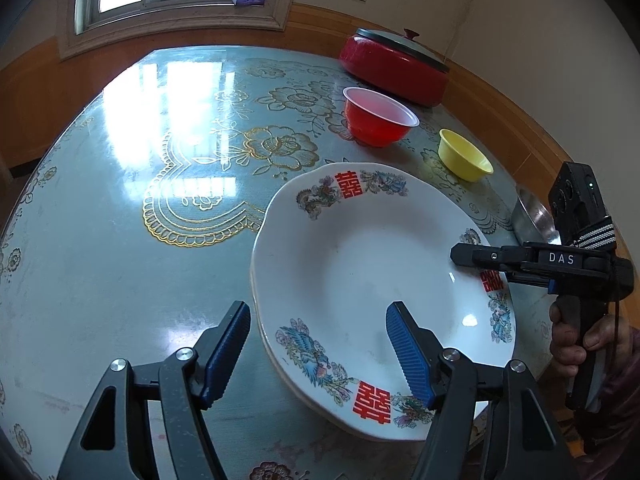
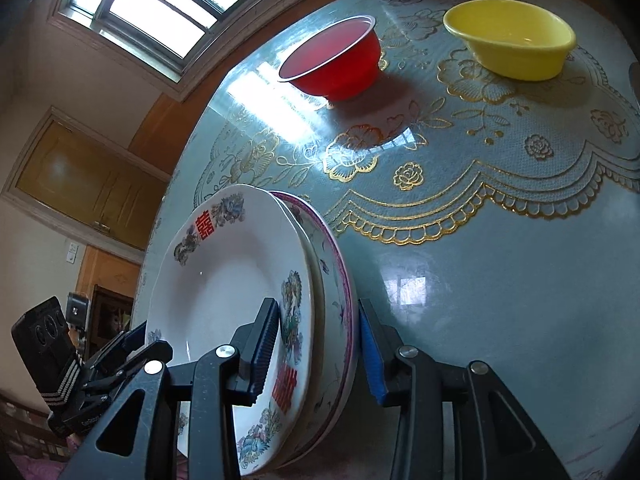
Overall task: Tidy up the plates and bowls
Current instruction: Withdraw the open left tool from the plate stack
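A white plate [image 1: 360, 264] with red characters and bird patterns lies on top of a pink-rimmed plate [image 2: 340, 280] on the table. My left gripper [image 1: 320, 348] is open across the stack's near-left rim, one finger over the table and the other above the plate's inside. My right gripper [image 2: 318, 348] straddles the rims of both plates, its pads [image 2: 370, 356] standing just off them. In the left wrist view the right gripper [image 1: 464, 258] reaches over the plate's right rim. A red bowl [image 1: 378, 120] and a yellow bowl [image 1: 464, 160] stand further back.
A red pot with a lid [image 1: 396, 64] sits at the table's far edge by the wall. Part of a metal bowl [image 1: 532, 216] shows behind the right gripper. The round table [image 1: 100, 240] carries a glossy blue floral cover. A hand [image 1: 568, 340] holds the right gripper's handle.
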